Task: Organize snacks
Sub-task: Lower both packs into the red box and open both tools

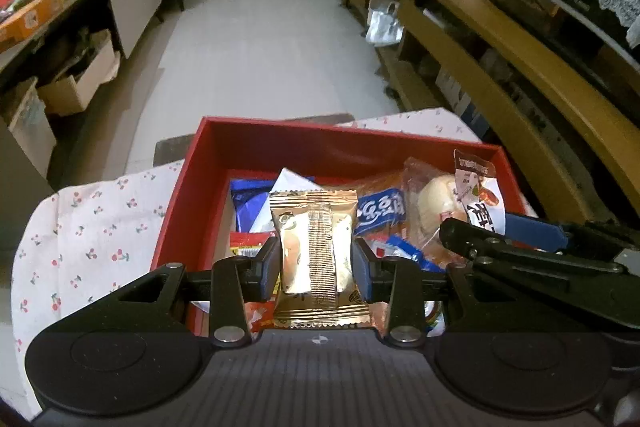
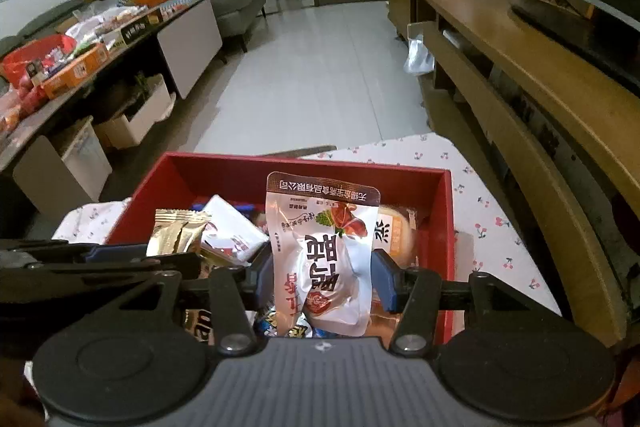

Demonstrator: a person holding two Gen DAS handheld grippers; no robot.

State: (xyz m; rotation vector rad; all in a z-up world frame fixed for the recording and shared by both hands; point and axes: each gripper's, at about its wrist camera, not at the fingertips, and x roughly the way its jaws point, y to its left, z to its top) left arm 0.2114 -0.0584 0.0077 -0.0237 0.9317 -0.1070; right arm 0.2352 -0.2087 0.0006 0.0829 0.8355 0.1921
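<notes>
A red box [image 1: 256,143] [image 2: 240,167] sits on a cherry-print cloth and holds several snack packs. My left gripper [image 1: 316,267] is shut on a gold snack packet [image 1: 314,251], held upright over the box's near edge. My right gripper [image 2: 324,275] is shut on a white pouch with red print [image 2: 324,251], also upright over the box. The white pouch [image 1: 478,195] and the right gripper's fingers [image 1: 532,231] show at the right of the left wrist view. The gold packet [image 2: 176,235] and the left gripper's arm appear at the left of the right wrist view.
Inside the box lie a blue packet [image 1: 380,209], a clear-wrapped bun [image 1: 436,207] and a white pack [image 2: 236,231]. A wooden shelf unit [image 2: 520,75] runs along the right. A cluttered table [image 2: 80,55] with boxes stands on the left, white floor [image 2: 320,67] between them.
</notes>
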